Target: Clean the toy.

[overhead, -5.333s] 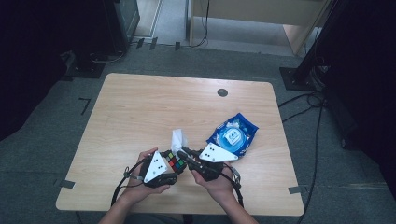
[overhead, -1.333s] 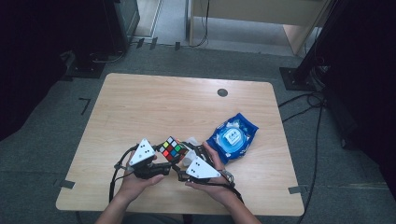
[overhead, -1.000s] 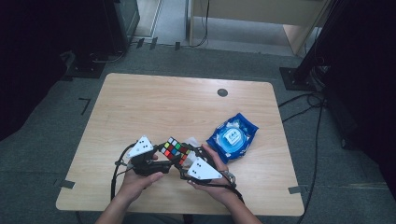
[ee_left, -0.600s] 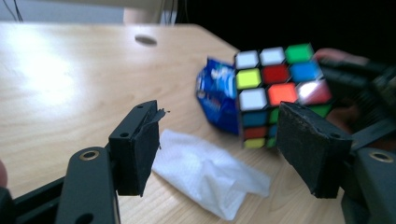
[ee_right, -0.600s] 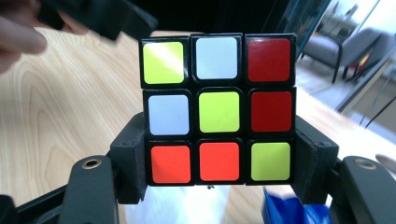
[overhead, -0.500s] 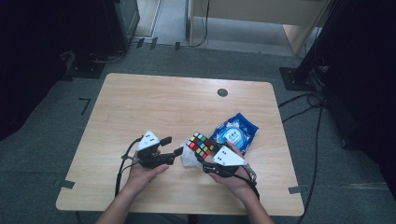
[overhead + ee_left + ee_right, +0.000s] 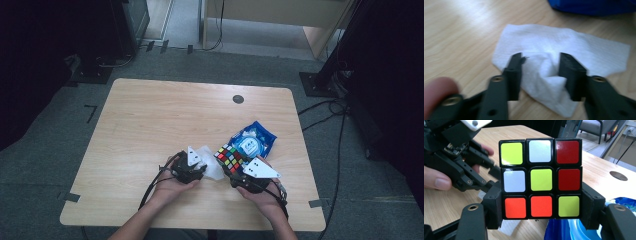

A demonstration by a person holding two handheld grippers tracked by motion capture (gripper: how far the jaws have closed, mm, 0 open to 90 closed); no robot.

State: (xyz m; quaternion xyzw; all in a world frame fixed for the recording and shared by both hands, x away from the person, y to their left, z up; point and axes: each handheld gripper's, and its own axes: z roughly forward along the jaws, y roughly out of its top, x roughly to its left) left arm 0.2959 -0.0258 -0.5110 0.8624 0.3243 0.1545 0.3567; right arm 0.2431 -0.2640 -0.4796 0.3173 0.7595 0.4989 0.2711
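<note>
Right gripper [image 7: 541,220]: black jaws clamped on the lower flanks of a glossy puzzle cube [image 7: 540,180], held above the table [image 7: 150,120]; facing side shows square yellow, white, red and orange stickers in black framing. Left gripper [image 7: 540,75]: jaws have just been closing, a raised fold of thin, crumpled white tissue [image 7: 549,50] between them, pads not clearly pressing it; tissue lies on pale wood-grain tabletop beside a shiny blue packet [image 7: 251,142].

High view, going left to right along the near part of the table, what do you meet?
Left tool → white tissue → puzzle cube held in the right tool → blue packet.
</note>
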